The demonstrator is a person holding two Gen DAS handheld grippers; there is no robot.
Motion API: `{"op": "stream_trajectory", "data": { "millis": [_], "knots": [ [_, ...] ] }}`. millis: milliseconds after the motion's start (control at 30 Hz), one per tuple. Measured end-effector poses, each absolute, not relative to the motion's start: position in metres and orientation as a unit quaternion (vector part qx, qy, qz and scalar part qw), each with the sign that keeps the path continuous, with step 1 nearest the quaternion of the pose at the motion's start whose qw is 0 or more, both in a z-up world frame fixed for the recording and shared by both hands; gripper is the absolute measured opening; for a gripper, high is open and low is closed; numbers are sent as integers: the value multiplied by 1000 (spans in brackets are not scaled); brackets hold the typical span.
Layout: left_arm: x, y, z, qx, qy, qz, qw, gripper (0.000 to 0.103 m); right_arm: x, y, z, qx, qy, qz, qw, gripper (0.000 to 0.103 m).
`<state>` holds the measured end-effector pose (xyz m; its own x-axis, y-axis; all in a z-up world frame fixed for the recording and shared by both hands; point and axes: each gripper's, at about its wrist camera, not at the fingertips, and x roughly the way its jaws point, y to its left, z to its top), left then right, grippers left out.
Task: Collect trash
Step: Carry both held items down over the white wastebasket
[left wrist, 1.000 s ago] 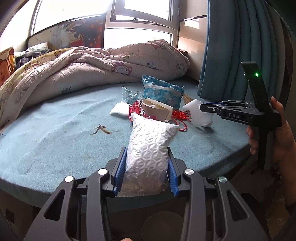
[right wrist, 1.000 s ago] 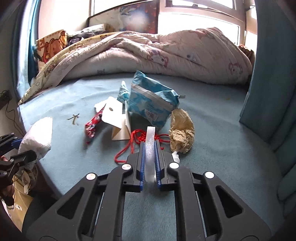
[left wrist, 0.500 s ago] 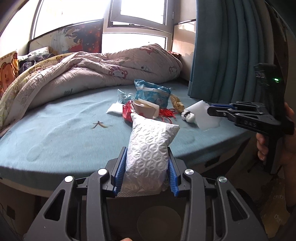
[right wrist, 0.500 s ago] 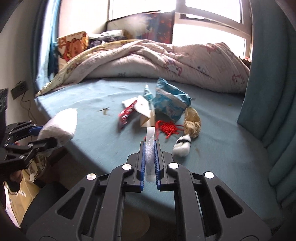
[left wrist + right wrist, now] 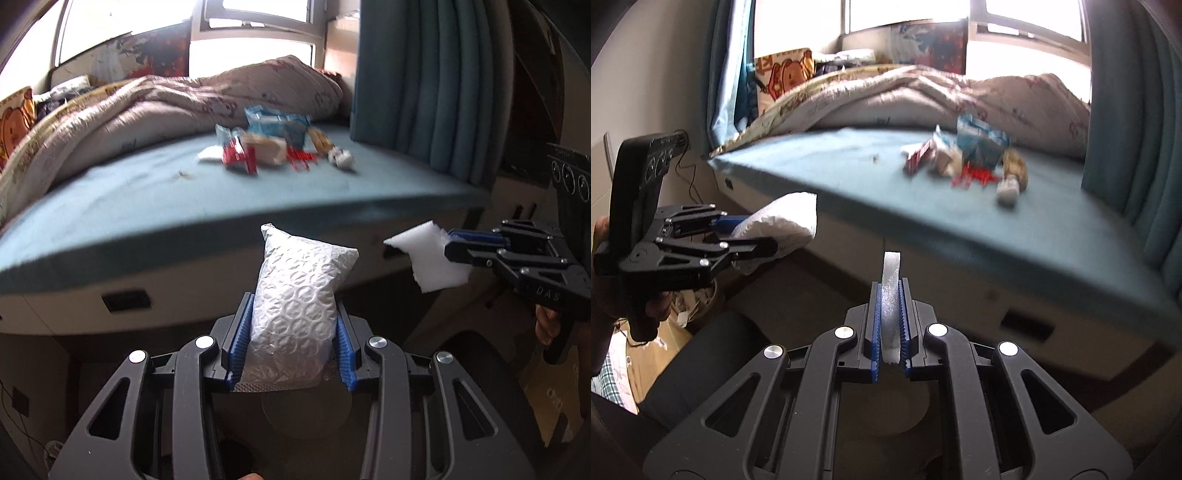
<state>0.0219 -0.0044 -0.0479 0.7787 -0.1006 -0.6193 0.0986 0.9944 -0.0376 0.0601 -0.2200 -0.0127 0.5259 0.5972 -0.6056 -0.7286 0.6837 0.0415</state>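
While trash (image 5: pixel 273 147) lies on the bed (image 5: pixel 147 206), a mailer (image 5: pixel 295 295) is clamped by the left gripper (image 5: pixel 291 332) and foam (image 5: pixel 891 295) by the right gripper (image 5: pixel 891 321).

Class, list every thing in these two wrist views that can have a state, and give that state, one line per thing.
left gripper: shut on the bubble mailer.
bubble mailer: held upright, clear of the bed.
right gripper: shut on the foam sheet.
foam sheet: held edge-up, off the bed.
blue packet: lying on the bed, crumpled.
red string: tangled on the bed.
quilt: bunched up.
curtain: drawn aside.
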Motion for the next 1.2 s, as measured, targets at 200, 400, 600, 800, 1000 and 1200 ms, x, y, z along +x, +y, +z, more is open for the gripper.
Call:
{"op": "stream_trajectory", "data": {
  "millis": [200, 400, 600, 800, 1000, 1200],
  "knots": [
    [26, -14, -121, 3, 374, -67, 925, 39, 49, -221, -67, -107, 334, 377, 857, 9],
    [47, -22, -209, -12, 419, -84, 904, 39, 61, -209, -120, -129, 356, 369, 849, 9],
    [65, -22, -259, -30, 447, -103, 888, 39, 78, -200, -155, -126, 361, 386, 839, 9],
    [88, -18, -298, -22, 482, -106, 869, 40, 114, -187, -208, -118, 401, 384, 824, 9],
    [105, -10, -325, -24, 508, -104, 855, 43, 137, -175, -242, -118, 432, 377, 811, 9],
    [114, -7, -325, -28, 511, -96, 854, 96, 147, -173, -248, -106, 442, 374, 808, 9]
  ]
}}
